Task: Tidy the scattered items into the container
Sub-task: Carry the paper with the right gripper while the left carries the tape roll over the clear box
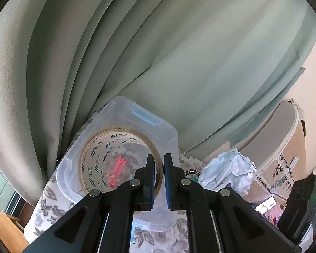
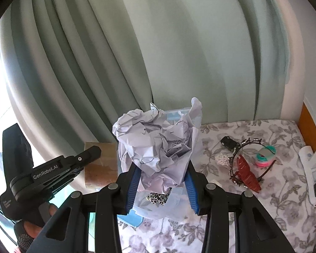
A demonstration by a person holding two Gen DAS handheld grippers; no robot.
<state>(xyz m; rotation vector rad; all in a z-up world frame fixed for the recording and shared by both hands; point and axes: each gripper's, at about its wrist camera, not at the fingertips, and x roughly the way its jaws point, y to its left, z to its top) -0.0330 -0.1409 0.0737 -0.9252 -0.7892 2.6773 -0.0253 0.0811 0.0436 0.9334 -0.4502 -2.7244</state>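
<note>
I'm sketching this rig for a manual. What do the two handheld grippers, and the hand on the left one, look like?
Both grippers are black plastic with angled, cut-out arms and round silver pivot pins. The left gripper and right gripper carry blue pads on their fingers. Seen from the side, the left one reads "GenRobot.AI" in white. The hand wears a dark glove with small pale dots.

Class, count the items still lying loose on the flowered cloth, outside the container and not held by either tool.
4: black fob, beaded headband, red hair claw, coloured hair ties, clustered right of the clear container. Crumpled paper may hide more.
</note>
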